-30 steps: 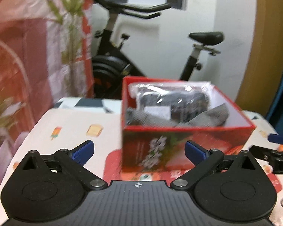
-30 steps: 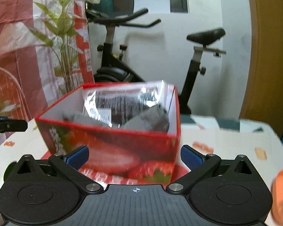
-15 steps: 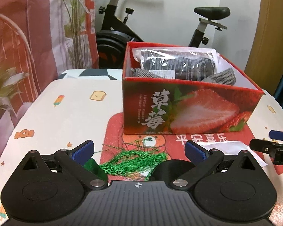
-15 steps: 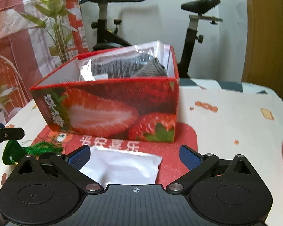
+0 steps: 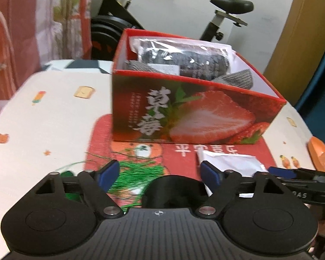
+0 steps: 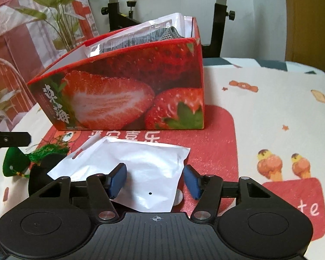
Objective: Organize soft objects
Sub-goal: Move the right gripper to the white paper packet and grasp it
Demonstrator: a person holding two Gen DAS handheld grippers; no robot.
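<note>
A red strawberry-print box (image 5: 195, 112) (image 6: 127, 91) stands on the table, holding a bagged dark knit item (image 5: 184, 58) and grey cloth (image 5: 236, 80). In front of it lie a white soft packet (image 6: 140, 169) (image 5: 229, 164), a green tassel (image 5: 138, 173) (image 6: 43, 151) and a black soft object (image 5: 173, 190). My left gripper (image 5: 159, 175) is open, low over the tassel and the black object. My right gripper (image 6: 153, 182) is open, its fingers straddling the white packet's near part.
An exercise bike (image 5: 223, 15) and a plant (image 6: 60, 17) stand beyond the table's far edge. An orange object (image 5: 320, 153) lies at the table's right edge. The printed tablecloth (image 6: 270, 108) stretches to the right of the box.
Both grippers have come down and forward from box height to the items lying in front of the box. Their jaws have narrowed somewhat; the right one now straddles the white packet.
</note>
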